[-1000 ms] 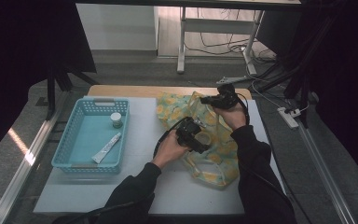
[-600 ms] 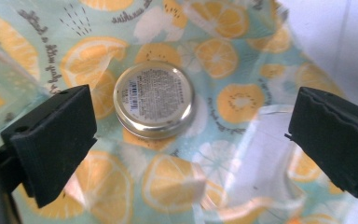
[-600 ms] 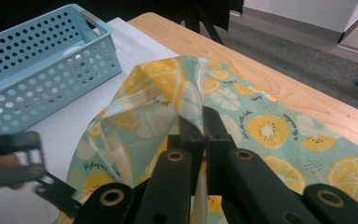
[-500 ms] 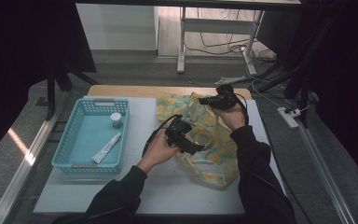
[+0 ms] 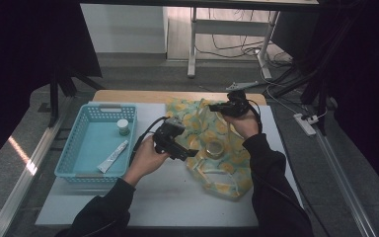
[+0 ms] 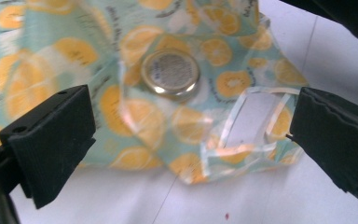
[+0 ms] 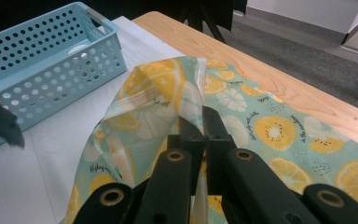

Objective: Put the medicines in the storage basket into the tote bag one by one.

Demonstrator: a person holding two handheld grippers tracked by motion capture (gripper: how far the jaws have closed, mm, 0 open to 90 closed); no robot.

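Nearest the person, the left gripper (image 5: 190, 153) hangs released, its black jaws spread wide with nothing between them. In the left gripper view a small round tin (image 6: 170, 74) with a gold rim lies ahead of those jaws, a little nearer the left one, inside the clear lemon-print bag (image 6: 121, 70). The bag's see-through handle loop (image 6: 256, 123) lies just inside the right jaw, not yet touched.

Farther off, the right gripper (image 7: 200, 135) is clenched on the bag's upper edge; in the right gripper view the film rises in a peak straight ahead of the shut jaws and stands clear of the white tabletop (image 5: 168, 197), so the mouth is held up.

Out to the left of both grippers, well apart from the bag, the light-blue perforated basket (image 5: 79, 158) holds a small white-capped jar (image 5: 123, 127) and a white tube (image 5: 112, 156).

By my judgement the packing is partly done: one tin is in the bag, while the jar and tube in the basket are untouched. The empty left gripper would have to fetch one next.

Black script runs beside the printed lemon slices, but it is too small and curved to read. The tin's lid shows a grey label whose text is blurred.
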